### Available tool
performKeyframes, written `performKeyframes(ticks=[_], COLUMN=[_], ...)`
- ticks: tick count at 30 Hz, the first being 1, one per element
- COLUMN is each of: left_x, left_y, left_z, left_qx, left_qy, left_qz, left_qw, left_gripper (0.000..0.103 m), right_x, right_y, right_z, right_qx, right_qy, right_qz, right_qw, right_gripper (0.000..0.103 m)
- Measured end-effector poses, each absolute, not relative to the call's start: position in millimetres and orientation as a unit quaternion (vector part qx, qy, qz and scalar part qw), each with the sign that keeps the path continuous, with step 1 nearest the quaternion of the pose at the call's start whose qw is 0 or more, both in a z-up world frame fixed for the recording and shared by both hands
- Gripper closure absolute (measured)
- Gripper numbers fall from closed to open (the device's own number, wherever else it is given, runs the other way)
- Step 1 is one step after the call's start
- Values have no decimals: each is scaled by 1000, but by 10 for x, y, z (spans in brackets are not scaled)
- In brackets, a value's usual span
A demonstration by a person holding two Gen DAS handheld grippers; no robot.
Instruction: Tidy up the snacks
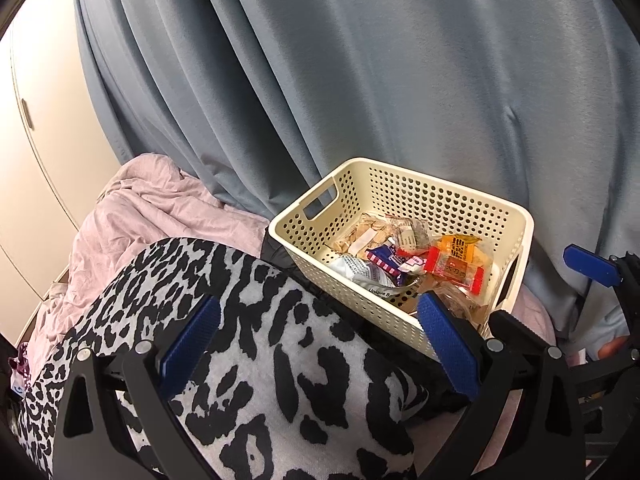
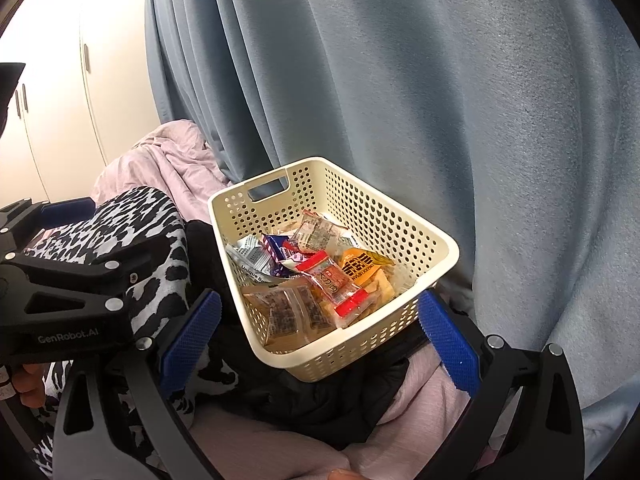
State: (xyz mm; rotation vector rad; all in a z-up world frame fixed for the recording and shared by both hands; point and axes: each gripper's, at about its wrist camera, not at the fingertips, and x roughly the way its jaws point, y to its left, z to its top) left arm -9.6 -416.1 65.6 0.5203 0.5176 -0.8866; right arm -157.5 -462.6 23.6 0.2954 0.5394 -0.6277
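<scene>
Fingers on both grippers are sitting spread wide and holding nothing: left gripper is hovering over a leopard-print cushion, right gripper is hanging just in front of the basket, its blue pads flanking the near corner without touching as far as I can tell. Basket is cream perforated plastic with handle slots, sitting on a bed, on something dark beside pink bedding, and backing against a grey-blue curtain. Snacks are already lying inside in a loose heap: a red-ended packet on top, an orange packet behind it, a clear pack of brown biscuits at the near wall, a silver pouch and a blue-striped wrapper toward the left. No loose snacks are showing outside the basket, so I'm judging the sorting as mostly done or moving to rearranging. Risks: basket is resting on soft, uneven fabric and looking tilted, so a push from either gripper could be tipping it or sliding it off. Wrappers are slick and overlapping, so a pinch could be catching two at once or slipping. Biscuits are looking crushable under a hard squeeze. Curtain folds could be snagging the right finger.
</scene>
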Motion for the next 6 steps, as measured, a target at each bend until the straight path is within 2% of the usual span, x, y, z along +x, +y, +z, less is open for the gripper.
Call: performKeyframes(ticks=[6], left_x=[-67], left_y=[-4080], left_z=[694], left_qx=[237], left_qy=[249], left_qz=[-411], left_qw=[845], left_gripper=[5], right_x=[-1578], right_y=[-4577], right_z=[279], right_qx=[141], right_qy=[258], right_qz=[-302], right_qw=[907], right_gripper=[3])
